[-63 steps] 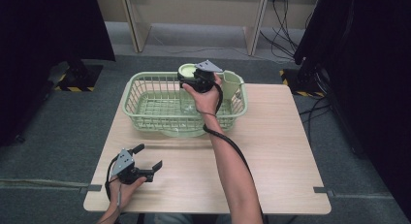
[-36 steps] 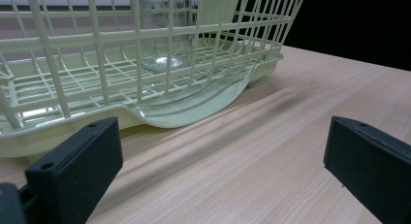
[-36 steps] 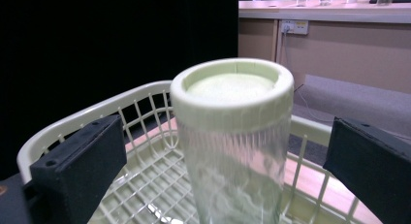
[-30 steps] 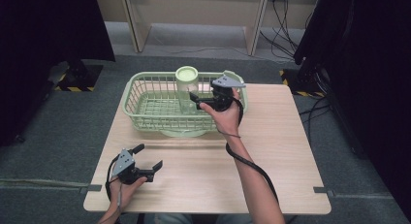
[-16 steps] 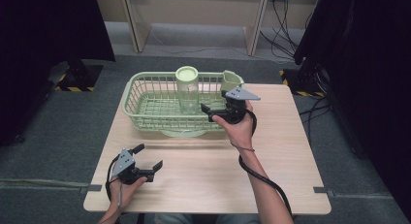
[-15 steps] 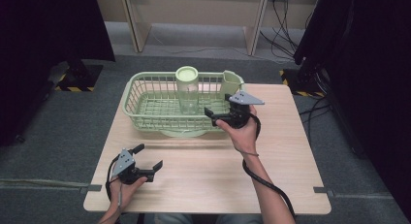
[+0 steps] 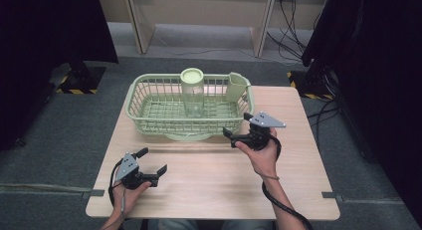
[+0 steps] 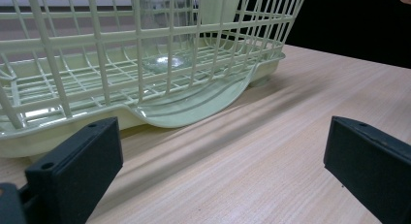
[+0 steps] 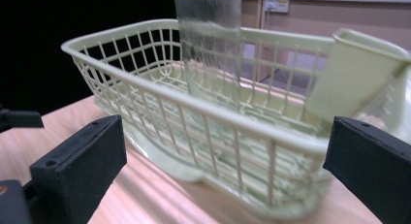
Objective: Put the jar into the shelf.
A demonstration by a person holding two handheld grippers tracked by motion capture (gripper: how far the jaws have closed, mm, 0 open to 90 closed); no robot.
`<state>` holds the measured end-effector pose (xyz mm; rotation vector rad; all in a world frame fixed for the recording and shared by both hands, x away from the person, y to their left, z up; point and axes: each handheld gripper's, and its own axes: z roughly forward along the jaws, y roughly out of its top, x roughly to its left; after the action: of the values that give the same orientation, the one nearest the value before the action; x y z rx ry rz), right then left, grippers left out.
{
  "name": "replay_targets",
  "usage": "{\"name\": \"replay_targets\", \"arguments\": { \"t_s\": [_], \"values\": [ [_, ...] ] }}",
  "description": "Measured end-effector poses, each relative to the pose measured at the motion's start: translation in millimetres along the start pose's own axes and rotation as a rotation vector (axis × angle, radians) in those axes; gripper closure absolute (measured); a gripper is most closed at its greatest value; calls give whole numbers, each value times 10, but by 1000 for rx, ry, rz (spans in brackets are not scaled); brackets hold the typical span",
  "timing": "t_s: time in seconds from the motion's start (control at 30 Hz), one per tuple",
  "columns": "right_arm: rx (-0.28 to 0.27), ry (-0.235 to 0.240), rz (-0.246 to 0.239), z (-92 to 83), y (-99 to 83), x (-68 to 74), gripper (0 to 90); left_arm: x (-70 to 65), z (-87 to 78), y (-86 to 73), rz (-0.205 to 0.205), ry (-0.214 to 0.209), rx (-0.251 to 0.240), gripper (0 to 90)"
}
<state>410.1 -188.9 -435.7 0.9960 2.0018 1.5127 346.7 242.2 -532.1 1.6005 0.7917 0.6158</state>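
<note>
A clear glass jar (image 7: 192, 92) with a pale green lid stands upright in the middle of a pale green wire basket (image 7: 149, 121) at the table's far side. The jar (image 9: 207, 44) rises behind the basket's rim (image 9: 160, 88) in the right gripper view, and its base (image 8: 162, 62) shows through the basket's bars (image 8: 97, 54) in the left gripper view. My right gripper (image 7: 237, 126) hovers open and empty just in front of the basket's right end. My left gripper (image 7: 152, 161) rests open and empty near the table's front left.
A pale green cutlery cup (image 7: 236, 87) hangs on the basket's right end, also seen as a cup (image 9: 356, 73) in the right gripper view. A drip tray lip (image 7: 186, 136) sticks out under the basket's front. Bare wooden table (image 7: 209, 185) lies between the grippers. Dark curtains flank both sides.
My right gripper has let go of the jar, which now stands in the basket, and has drawn back toward me and to the right. The left gripper has stayed put.
</note>
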Motion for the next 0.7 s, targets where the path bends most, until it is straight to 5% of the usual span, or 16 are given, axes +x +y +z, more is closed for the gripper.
{"name": "replay_targets", "arguments": {
  "t_s": [0.7],
  "values": [
    [35,-89,88,-540,-618,-138,12,-6,4,1,1,1,1,0]
  ]
}}
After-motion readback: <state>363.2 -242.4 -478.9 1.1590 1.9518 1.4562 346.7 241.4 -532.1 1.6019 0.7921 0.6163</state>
